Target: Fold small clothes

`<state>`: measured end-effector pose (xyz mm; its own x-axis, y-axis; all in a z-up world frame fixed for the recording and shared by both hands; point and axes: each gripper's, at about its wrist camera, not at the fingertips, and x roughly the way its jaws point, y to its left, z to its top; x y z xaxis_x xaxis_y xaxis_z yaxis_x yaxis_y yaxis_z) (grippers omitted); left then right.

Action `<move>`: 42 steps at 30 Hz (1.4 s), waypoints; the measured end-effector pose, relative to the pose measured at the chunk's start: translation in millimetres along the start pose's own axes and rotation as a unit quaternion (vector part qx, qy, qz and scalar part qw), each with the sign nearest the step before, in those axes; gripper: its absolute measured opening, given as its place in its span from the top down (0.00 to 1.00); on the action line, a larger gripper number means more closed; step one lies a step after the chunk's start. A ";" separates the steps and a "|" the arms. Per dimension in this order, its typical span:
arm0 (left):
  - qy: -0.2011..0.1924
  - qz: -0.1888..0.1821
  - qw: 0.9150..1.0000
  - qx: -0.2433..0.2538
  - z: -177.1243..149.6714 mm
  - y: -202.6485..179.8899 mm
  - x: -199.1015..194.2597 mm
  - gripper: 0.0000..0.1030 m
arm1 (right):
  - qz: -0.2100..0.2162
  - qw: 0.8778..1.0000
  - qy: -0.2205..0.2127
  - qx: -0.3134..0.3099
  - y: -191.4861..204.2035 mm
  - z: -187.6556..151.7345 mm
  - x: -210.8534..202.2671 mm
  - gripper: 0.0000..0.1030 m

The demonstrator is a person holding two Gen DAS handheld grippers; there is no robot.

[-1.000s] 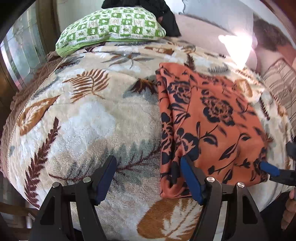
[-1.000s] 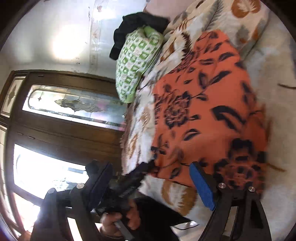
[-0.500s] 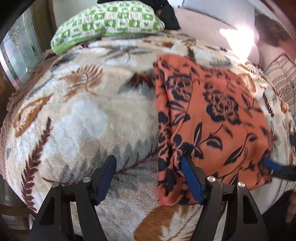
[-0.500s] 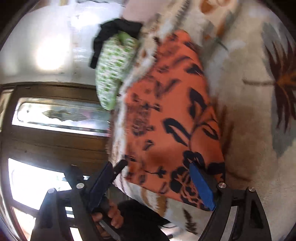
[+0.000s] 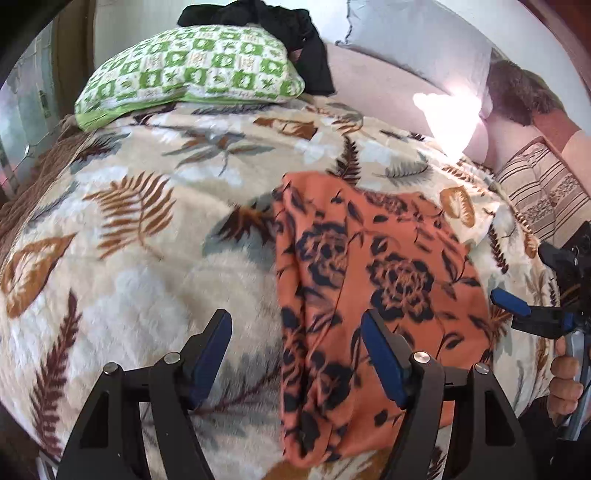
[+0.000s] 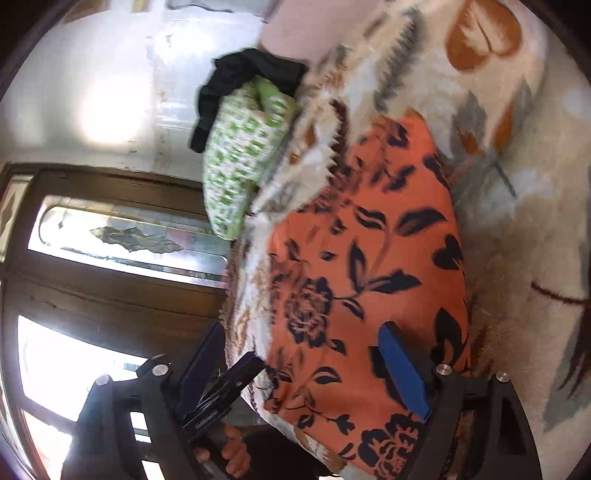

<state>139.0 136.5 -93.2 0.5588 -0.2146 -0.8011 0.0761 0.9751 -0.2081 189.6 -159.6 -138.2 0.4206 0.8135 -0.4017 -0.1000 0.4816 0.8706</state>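
Left wrist view: the orange floral garment (image 5: pixel 373 295) is seen folded flat on the blanket (image 5: pixel 129 258), untouched between both spread, empty grippers (image 5: pixel 295 350) (image 6: pixel 306 365); the wooden window (image 6: pixel 110 258) is shown only by the right wrist view.

- The garment (image 5: pixel 369 280) lies on the blanket (image 5: pixel 147 229), right of centre in the left wrist view.
- A pillow (image 5: pixel 192 70) sits upper left, behind it.
- Dark clothing (image 5: pixel 280 26) rests on the pillow.

Orange cloth (image 5: pixel 384 288) printed with dark navy roses and leaves. Cream blanket (image 5: pixel 140 229) patterned with brown, tan and grey ferns and leaves. Green-and-white checked pillow (image 5: pixel 192 70), black garment (image 5: pixel 291 33) on top. Beige-and-brown striped cushion (image 5: pixel 543 192). Black tongs (image 5: pixel 295 354) with blue pads. Dark brown wooden door (image 6: pixel 110 295).
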 end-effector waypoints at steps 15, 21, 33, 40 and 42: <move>0.047 -0.140 0.987 -0.068 14.0 19.1 52.4 0.29 | -0.088 0.996 0.026 0.012 -54.5 22.4 20.1 0.16; 0.080 -0.134 0.984 -0.090 10.0 27.1 73.4 0.29 | -0.093 0.995 0.035 0.006 -52.8 24.4 25.4 0.16; 0.101 -0.182 0.974 -0.094 6.1 24.3 85.0 0.52 | -0.119 0.991 0.065 -0.018 -48.7 21.1 43.4 0.31; 0.067 -0.157 0.983 -0.059 11.8 1.3 64.6 0.69 | -0.163 0.978 0.083 -0.105 -17.6 22.2 49.1 0.64; 0.050 -0.168 0.983 -0.057 17.8 -9.1 53.4 0.69 | -0.163 0.975 0.076 -0.128 -3.8 25.9 41.4 0.66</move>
<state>182.9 117.2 -124.1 0.4337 -0.5332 -0.7264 0.1470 0.8372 -0.5268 230.8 -136.2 -150.7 0.3318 0.6326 -0.6998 -0.2121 0.7728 0.5981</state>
